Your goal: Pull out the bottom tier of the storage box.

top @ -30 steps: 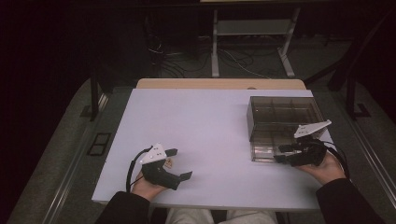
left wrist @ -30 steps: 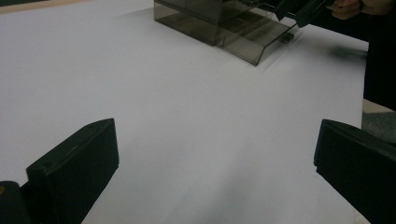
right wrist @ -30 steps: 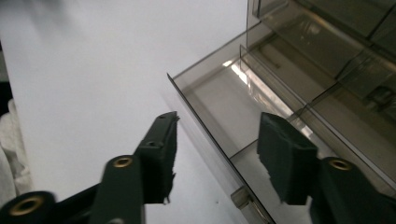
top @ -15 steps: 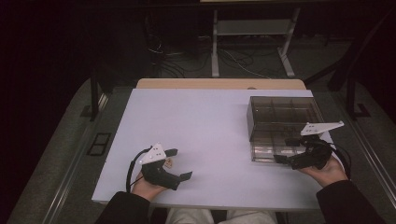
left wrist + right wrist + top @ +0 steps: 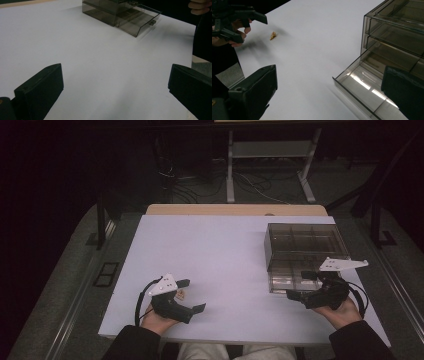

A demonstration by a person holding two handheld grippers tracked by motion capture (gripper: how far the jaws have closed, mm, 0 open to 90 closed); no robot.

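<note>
High view: right tool (image 5: 303, 285), jaws just spread and empty, beside the open drawer (image 5: 286, 279); left tool (image 5: 191, 295) spread too.

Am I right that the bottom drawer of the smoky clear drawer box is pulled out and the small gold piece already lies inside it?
Not quite. The bottom drawer is indeed pulled out, but the right gripper view shows it bare; the small gold piece lies on the white table, near the left tool.
</note>
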